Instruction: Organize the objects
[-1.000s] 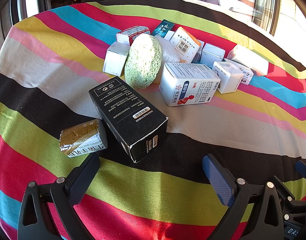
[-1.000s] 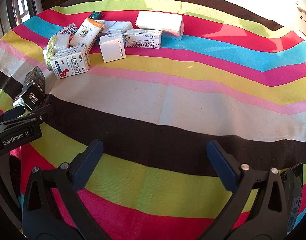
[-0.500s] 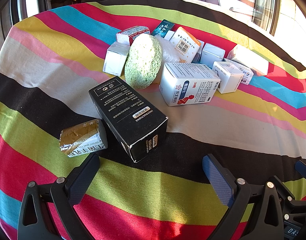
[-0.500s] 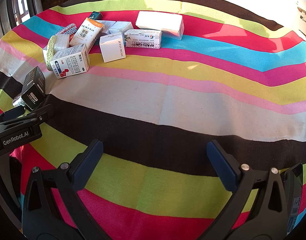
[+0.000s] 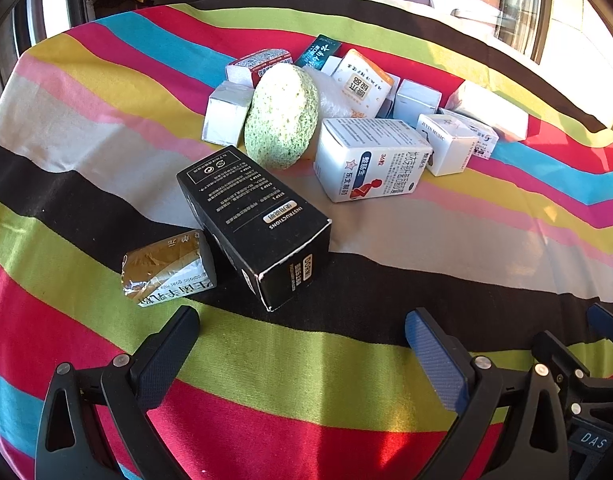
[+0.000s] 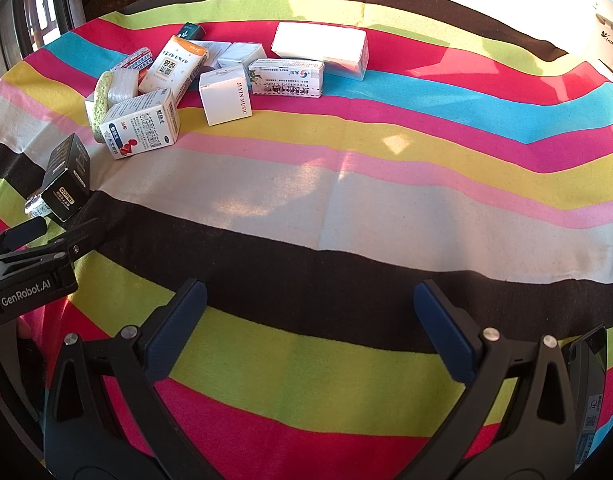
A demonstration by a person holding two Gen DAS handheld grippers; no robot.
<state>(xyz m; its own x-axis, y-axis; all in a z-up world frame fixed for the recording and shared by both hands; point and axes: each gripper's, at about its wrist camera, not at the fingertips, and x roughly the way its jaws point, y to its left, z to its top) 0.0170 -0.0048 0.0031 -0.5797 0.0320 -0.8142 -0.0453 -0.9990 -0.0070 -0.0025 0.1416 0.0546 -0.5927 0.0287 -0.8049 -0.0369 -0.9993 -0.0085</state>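
A black box (image 5: pixel 258 220) lies on the striped cloth just ahead of my left gripper (image 5: pixel 302 344), which is open and empty. A gold foil packet (image 5: pixel 166 270) lies to the box's left. Behind stand a green sponge (image 5: pixel 280 116), a white medicine box with red figure (image 5: pixel 370 160) and several small white boxes. My right gripper (image 6: pixel 310 320) is open and empty over the bare cloth. In its view the black box (image 6: pixel 66 176) sits at the left, with the white cube box (image 6: pixel 225 95) and long white box (image 6: pixel 286 79) farther back.
A large white box (image 6: pixel 320 48) lies at the back of the pile. The left gripper's body (image 6: pixel 30 280) shows at the left of the right wrist view. A dark device (image 6: pixel 586 392) sits at the lower right. The striped tablecloth (image 6: pixel 386 200) covers the table.
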